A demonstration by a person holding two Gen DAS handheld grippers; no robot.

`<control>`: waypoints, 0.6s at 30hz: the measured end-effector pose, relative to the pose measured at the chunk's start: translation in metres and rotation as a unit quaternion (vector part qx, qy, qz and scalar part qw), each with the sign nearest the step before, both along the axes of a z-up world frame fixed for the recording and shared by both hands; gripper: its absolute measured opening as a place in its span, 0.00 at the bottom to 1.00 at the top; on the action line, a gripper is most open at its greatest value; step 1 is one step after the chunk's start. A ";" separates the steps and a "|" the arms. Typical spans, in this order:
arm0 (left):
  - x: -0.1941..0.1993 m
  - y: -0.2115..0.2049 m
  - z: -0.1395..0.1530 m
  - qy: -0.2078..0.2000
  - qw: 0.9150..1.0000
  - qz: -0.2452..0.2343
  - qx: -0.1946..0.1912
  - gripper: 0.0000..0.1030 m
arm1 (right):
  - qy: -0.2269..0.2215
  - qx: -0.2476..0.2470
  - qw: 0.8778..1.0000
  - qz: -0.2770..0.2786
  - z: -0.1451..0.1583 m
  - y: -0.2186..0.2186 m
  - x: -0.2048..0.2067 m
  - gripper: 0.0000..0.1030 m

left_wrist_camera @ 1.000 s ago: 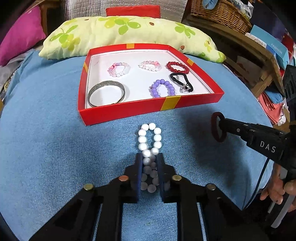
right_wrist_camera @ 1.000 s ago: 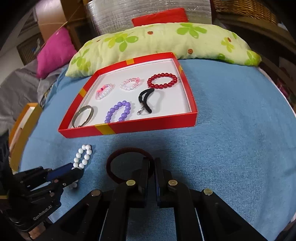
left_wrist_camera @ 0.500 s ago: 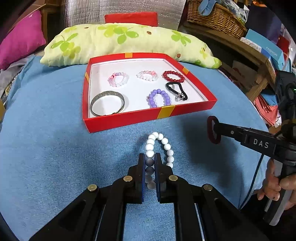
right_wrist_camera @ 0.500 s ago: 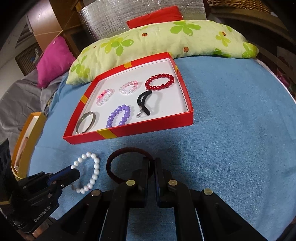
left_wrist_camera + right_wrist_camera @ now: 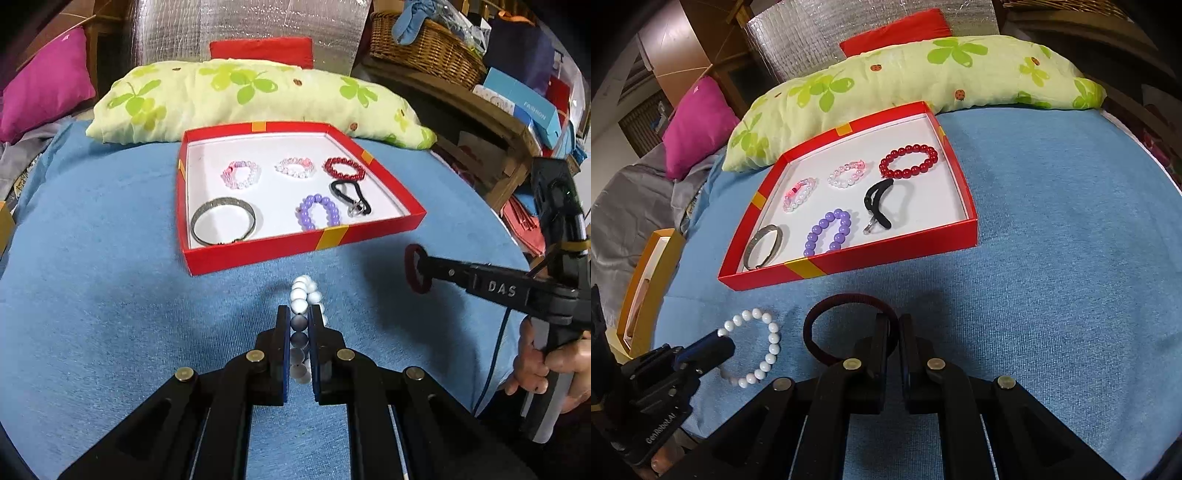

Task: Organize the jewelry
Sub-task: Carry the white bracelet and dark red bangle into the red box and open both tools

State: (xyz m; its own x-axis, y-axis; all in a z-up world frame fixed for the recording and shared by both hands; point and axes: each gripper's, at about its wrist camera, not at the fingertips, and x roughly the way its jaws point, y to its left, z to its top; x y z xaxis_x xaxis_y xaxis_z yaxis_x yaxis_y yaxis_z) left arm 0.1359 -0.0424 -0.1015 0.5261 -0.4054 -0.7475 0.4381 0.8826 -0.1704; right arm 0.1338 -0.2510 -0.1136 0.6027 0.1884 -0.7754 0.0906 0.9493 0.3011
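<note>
Jewelry is split between two places: six pieces lie in the red tray on the blue cloth, while a white bead bracelet and a dark red band are in the claws, short of the tray's near wall. The left gripper is closed on the bracelet, a few beads pinched between its fingers and the rest of the loop hanging free ahead of them. The right gripper is closed on the band, clamping only its near edge so the ring juts forward. Both holds look risky to me: round beads could roll out of a narrow pinch, and the dangling loop could catch the near wall if carried in low. The band, gripped by a thin edge, could twist or slip loose. The open floor is mostly along the tray's right side, so a careless drop could land on the purple beads or the black clasp piece and tangle. Both grippers tilt steeply down toward the cloth, side by side and apart; a hand wraps the right handle in the left view.
</note>
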 end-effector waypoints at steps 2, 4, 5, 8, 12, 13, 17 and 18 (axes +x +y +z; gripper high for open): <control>-0.002 0.000 0.004 -0.005 1.000 -0.004 -0.006 0.09 | 0.000 0.002 1.000 0.001 0.000 0.001 0.000 0.06; -0.004 0.000 0.008 -0.010 1.000 -0.009 -0.009 0.09 | -0.002 0.001 1.000 0.002 0.001 0.001 -0.001 0.06; -0.005 0.000 0.009 -0.013 1.000 -0.011 -0.010 0.09 | -0.003 0.002 1.000 0.002 0.002 0.001 -0.001 0.06; -0.008 -0.001 0.015 -0.020 1.000 -0.017 -0.016 0.09 | -0.009 0.004 1.000 0.002 0.004 0.001 -0.002 0.06; -0.011 -0.001 0.023 -0.035 0.999 -0.022 -0.026 0.09 | -0.017 0.007 1.000 0.003 0.008 0.002 -0.003 0.06; -0.012 -0.001 0.026 -0.042 0.998 -0.023 -0.028 0.09 | -0.020 0.009 1.000 0.003 0.010 0.002 -0.003 0.06; -0.015 -0.001 0.036 -0.066 0.997 -0.027 -0.041 0.09 | -0.031 0.013 0.999 0.004 0.015 0.003 -0.005 0.06; -0.015 0.000 0.039 -0.074 0.996 -0.026 -0.047 0.09 | -0.033 0.015 0.999 0.004 0.016 0.003 -0.005 0.06</control>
State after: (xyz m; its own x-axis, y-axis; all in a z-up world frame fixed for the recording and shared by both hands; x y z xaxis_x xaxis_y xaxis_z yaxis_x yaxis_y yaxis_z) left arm 0.1206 -0.0427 -0.0622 0.6033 -0.5000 -0.6213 0.5097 0.8409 -0.1818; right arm 0.1287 -0.2482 -0.0977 0.6506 0.2158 -0.7281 0.0612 0.9407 0.3336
